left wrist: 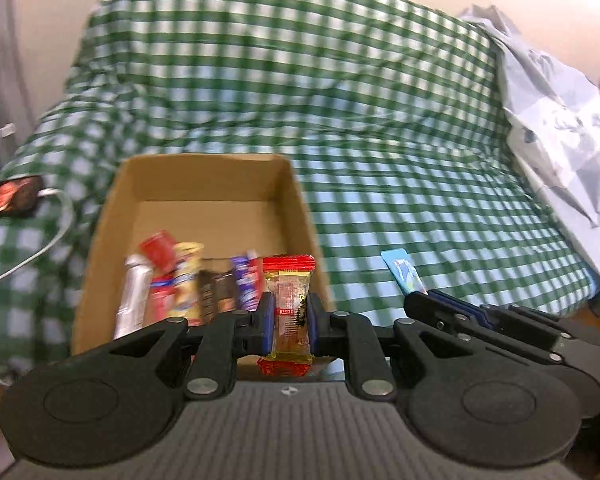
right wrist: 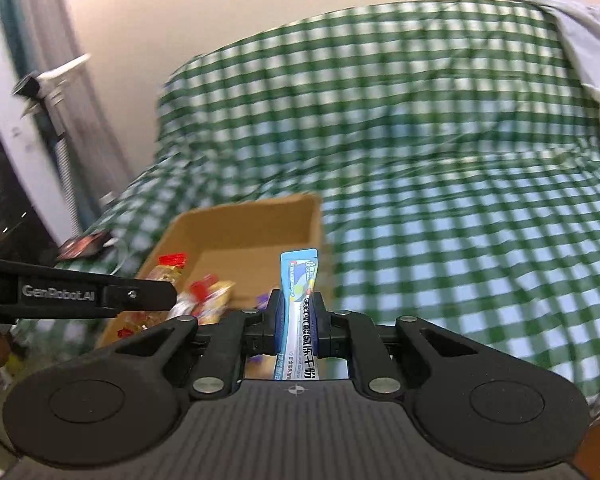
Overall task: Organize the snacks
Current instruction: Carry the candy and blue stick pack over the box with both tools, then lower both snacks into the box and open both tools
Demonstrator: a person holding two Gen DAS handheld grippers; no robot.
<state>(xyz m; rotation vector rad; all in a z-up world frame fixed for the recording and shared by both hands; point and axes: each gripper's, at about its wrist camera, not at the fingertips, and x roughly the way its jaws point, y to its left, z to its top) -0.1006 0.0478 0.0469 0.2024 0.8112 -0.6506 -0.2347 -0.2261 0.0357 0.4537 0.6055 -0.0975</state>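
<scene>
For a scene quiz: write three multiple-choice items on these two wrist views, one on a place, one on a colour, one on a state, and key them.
1. Where does the cardboard box stand?
A. on the green checked cloth
B. on a bare wooden floor
C. on a shelf

2. What colour are the ends of the snack bar in the left gripper?
A. blue
B. red
C. white

3. How is the right gripper?
A. wide open and empty
B. shut on nothing
C. shut on the blue sachet

Key: 1 A, checks surround the box; 2 B, both crimped ends are red; 3 C, both pads press on the sachet.
</scene>
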